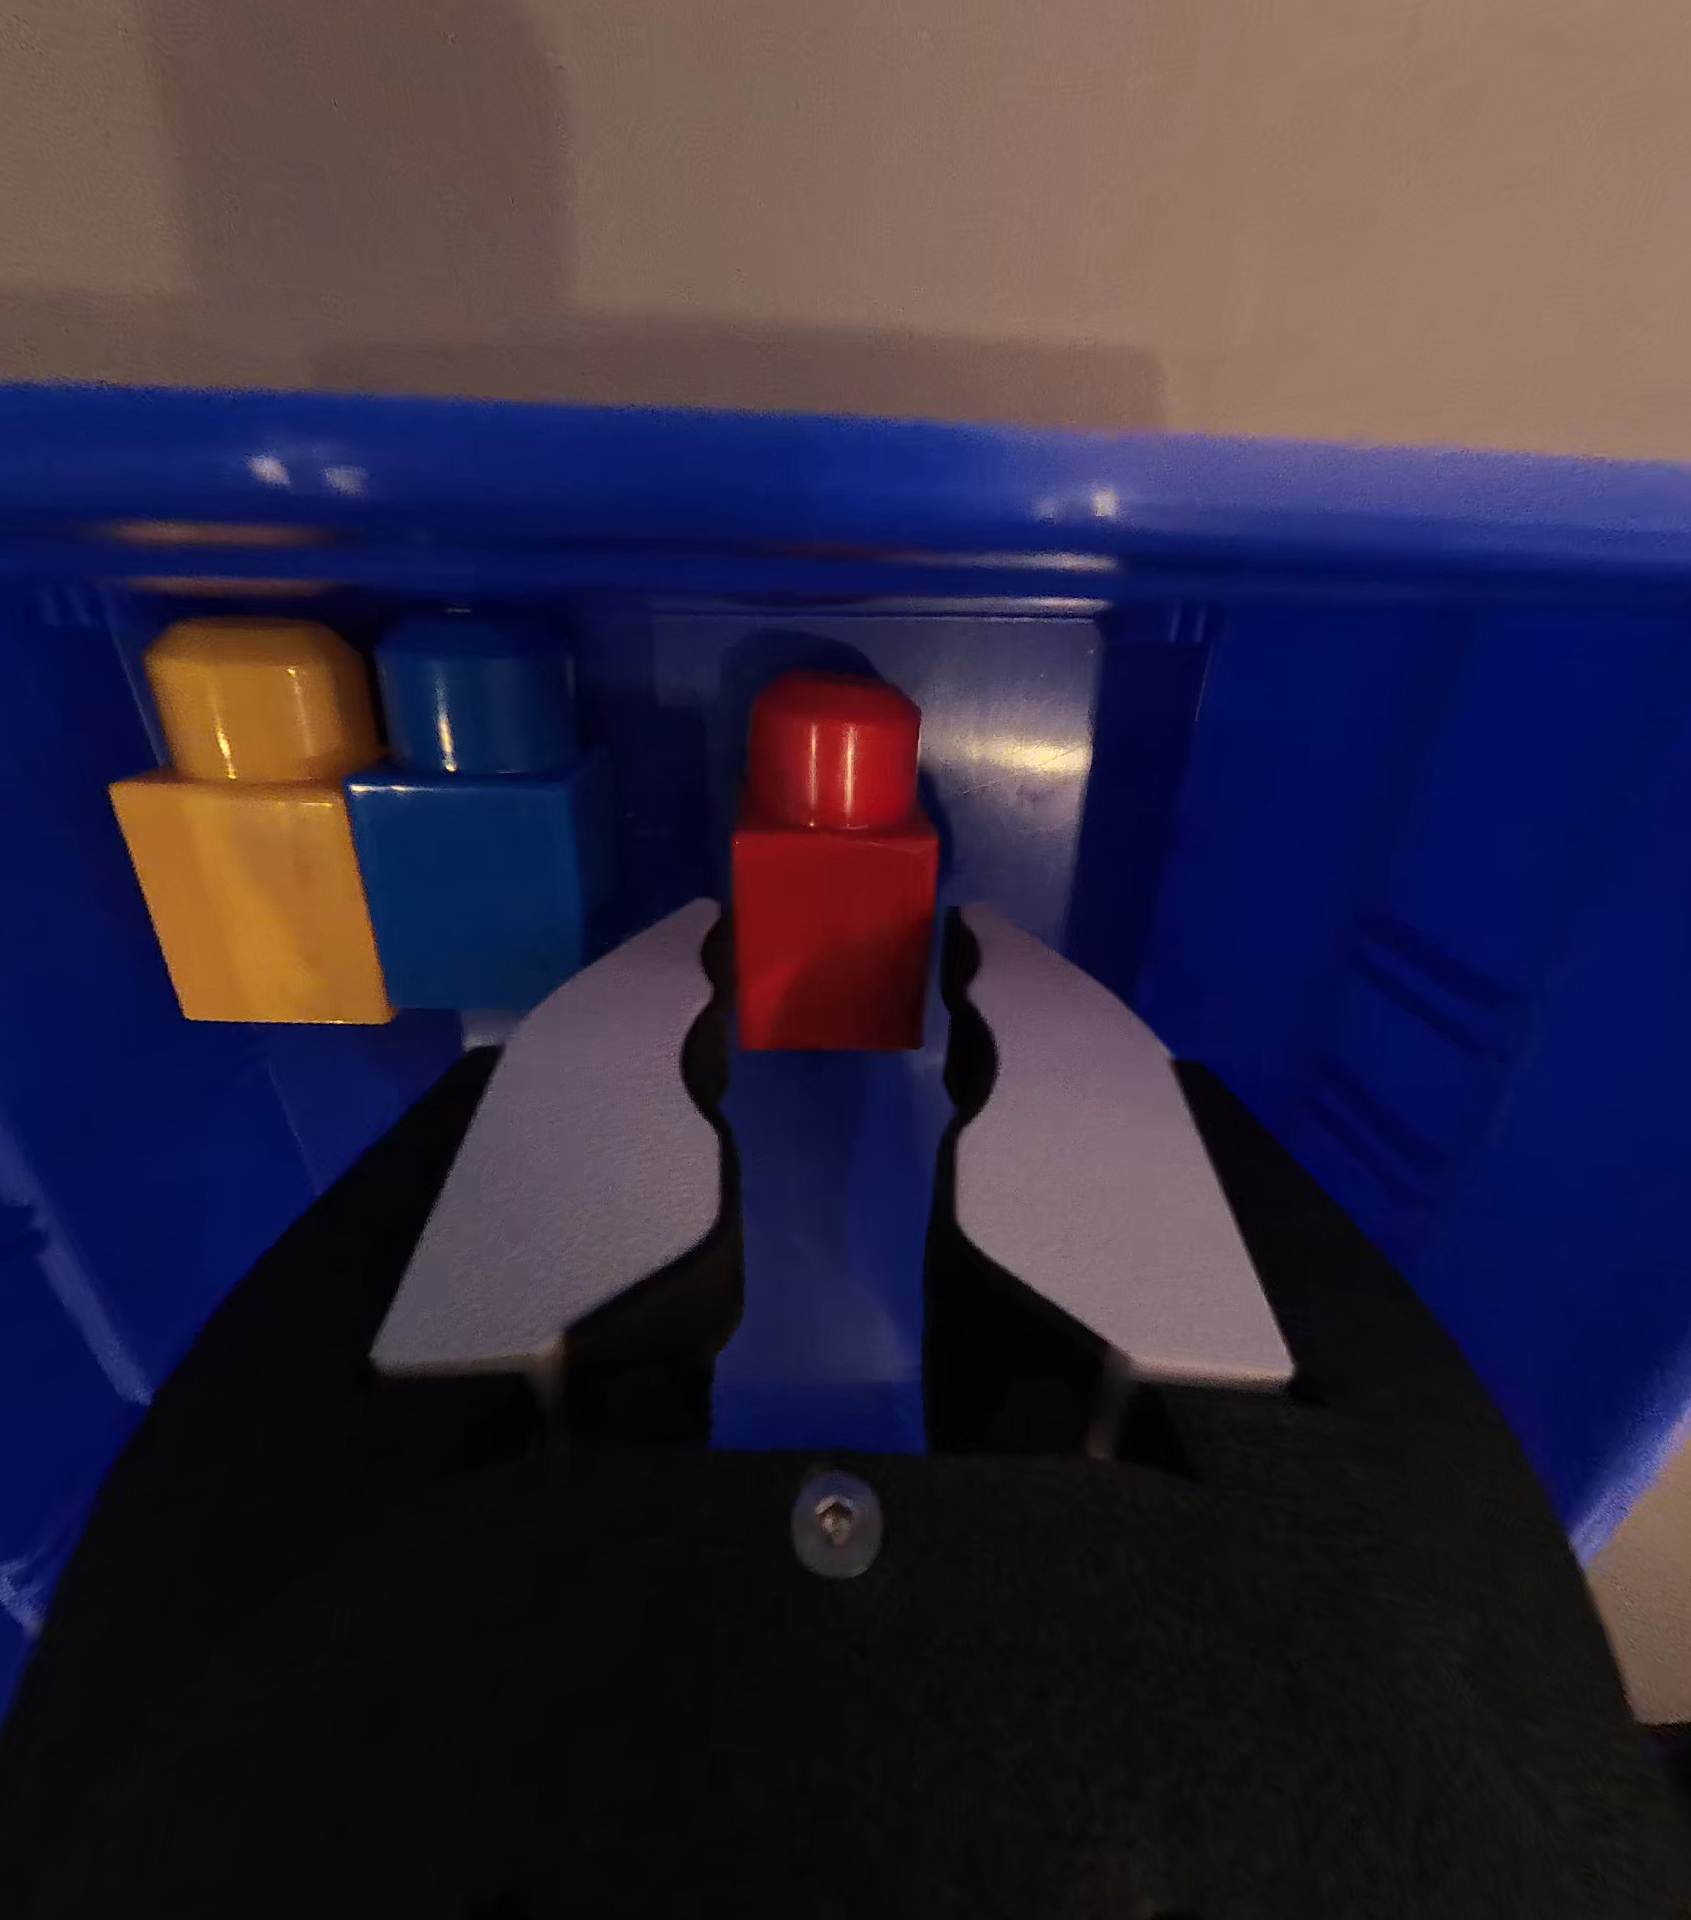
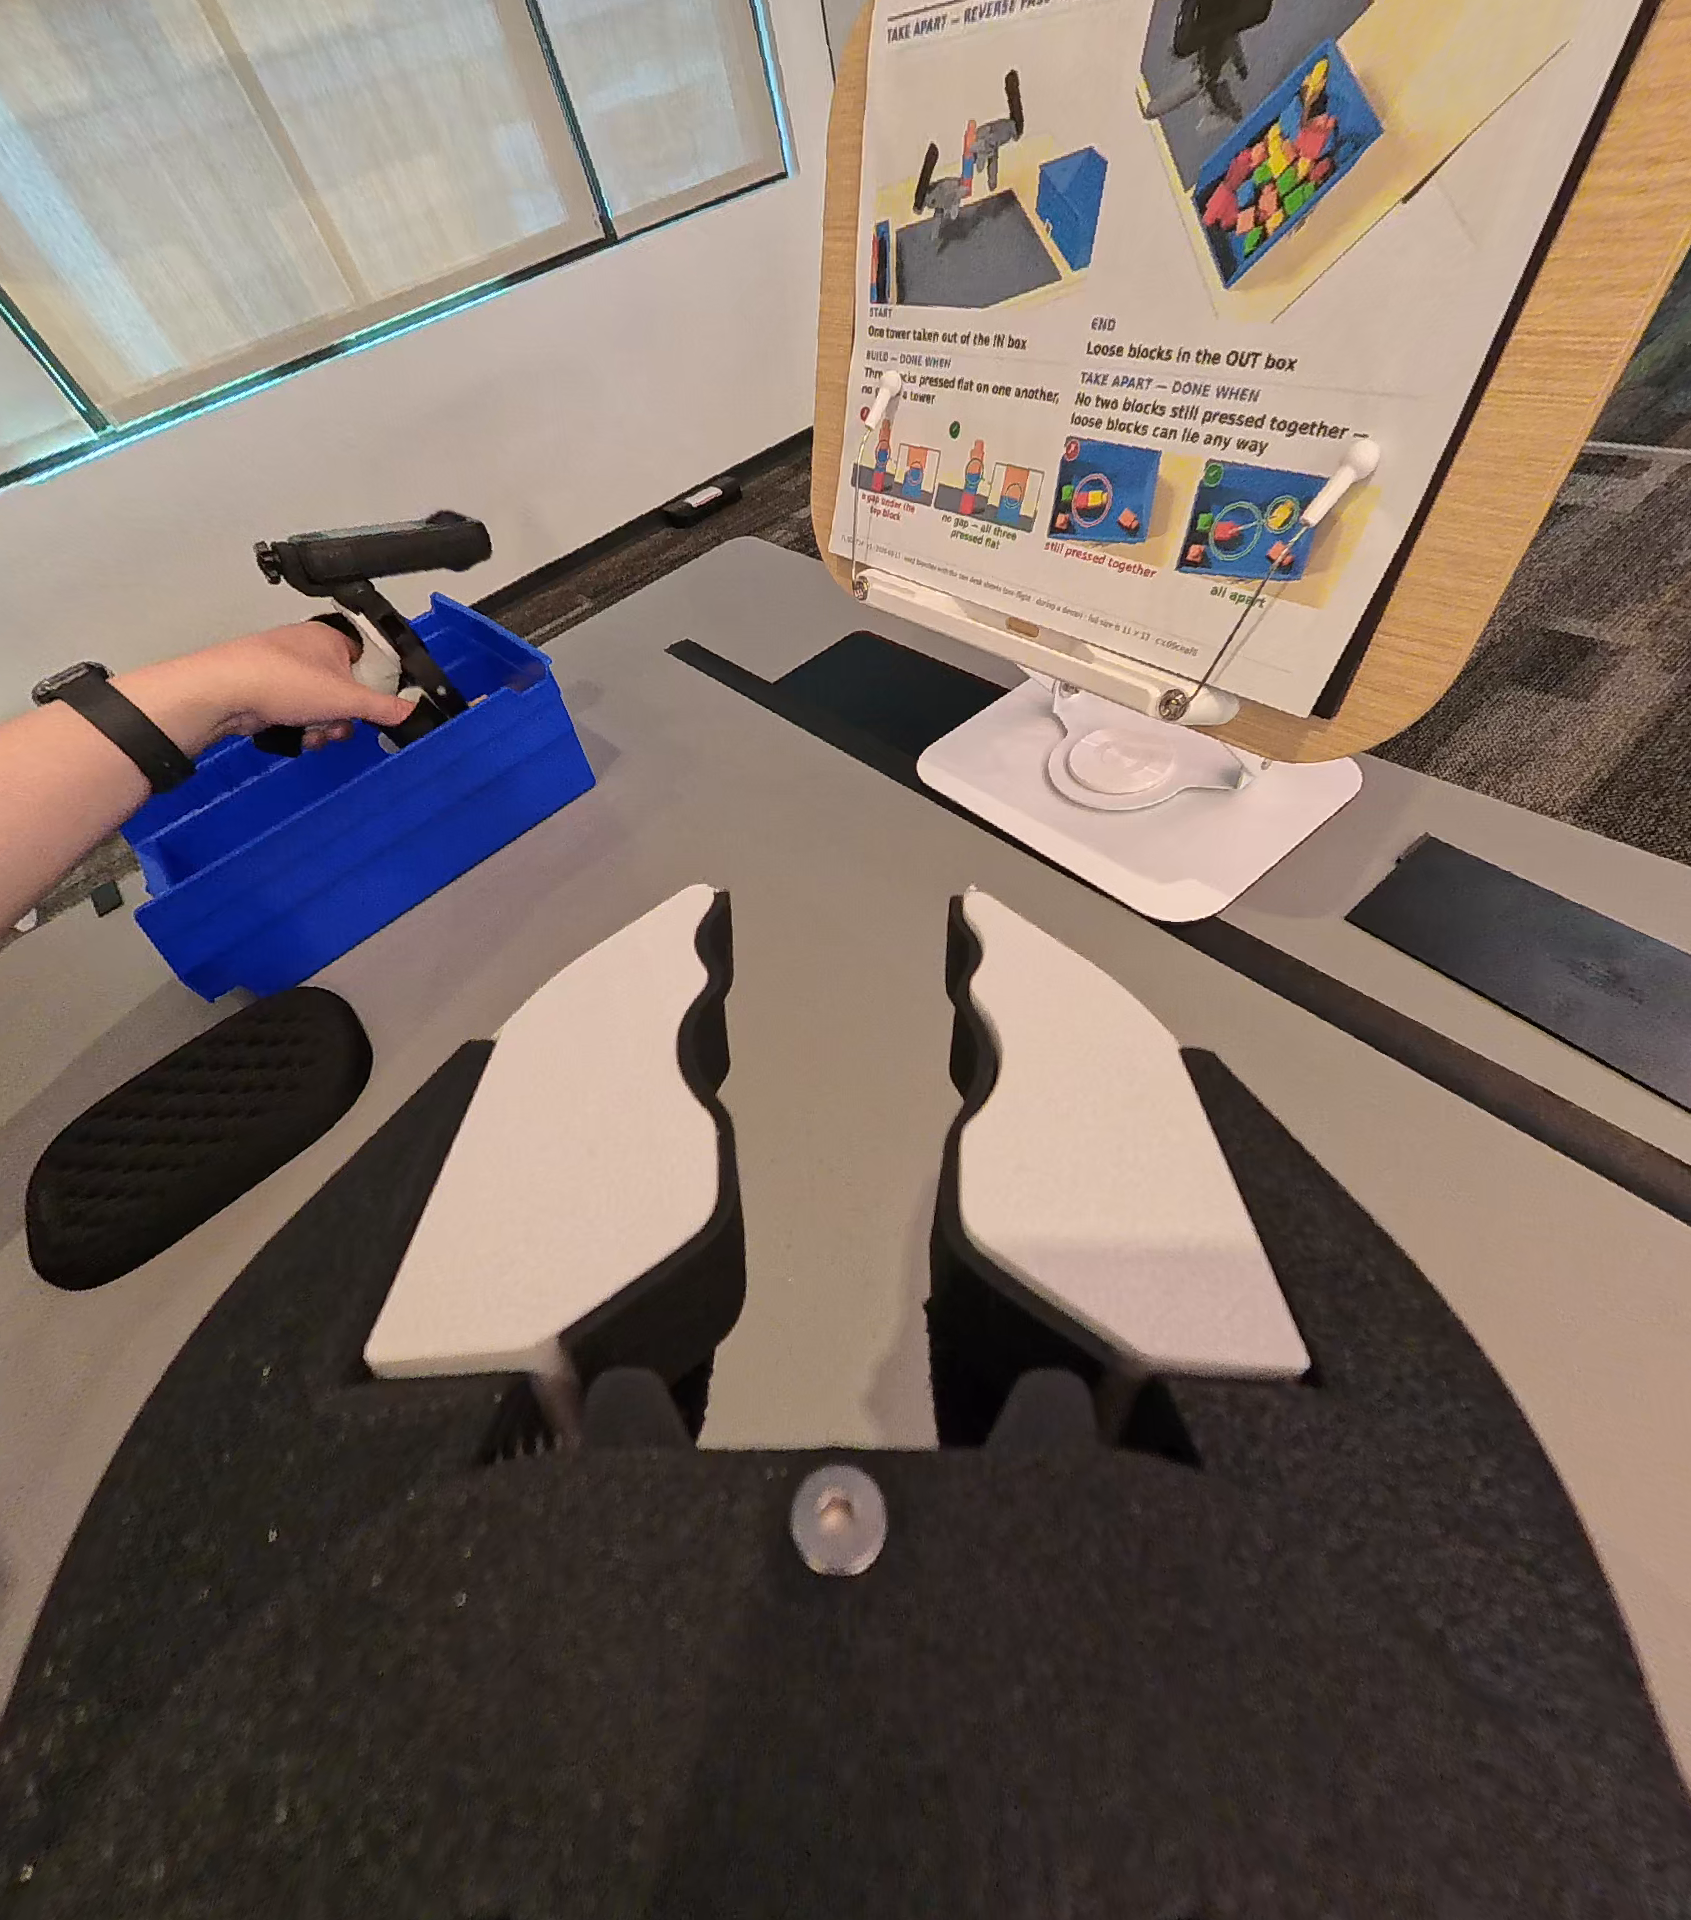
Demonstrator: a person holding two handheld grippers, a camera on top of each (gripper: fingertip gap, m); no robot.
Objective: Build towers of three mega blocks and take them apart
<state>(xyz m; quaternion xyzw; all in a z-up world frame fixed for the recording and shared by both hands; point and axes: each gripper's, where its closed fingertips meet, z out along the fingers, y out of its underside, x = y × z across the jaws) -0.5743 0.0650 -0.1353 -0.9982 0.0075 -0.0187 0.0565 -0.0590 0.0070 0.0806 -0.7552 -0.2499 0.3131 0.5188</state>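
In the left wrist view my left gripper (image 1: 830, 920) is inside a blue bin (image 1: 1443, 935), open, its fingertips on either side of a red block (image 1: 830, 925) with small gaps, not clamped. A yellow block (image 1: 249, 894) and a blue block (image 1: 477, 883) stand side by side to the left against the bin's far wall. In the right wrist view my right gripper (image 2: 836, 914) is open and empty above the grey table (image 2: 820, 1091). The blue bin (image 2: 353, 831) shows at the left with a hand (image 2: 280, 681) holding the left gripper (image 2: 405, 665) inside it.
An instruction board (image 2: 1236, 312) on a white stand (image 2: 1142, 821) stands at the table's far right. A black mesh pad (image 2: 197, 1132) lies near the table's left edge, in front of the bin. Dark strips (image 2: 1599, 987) run along the table's right side.
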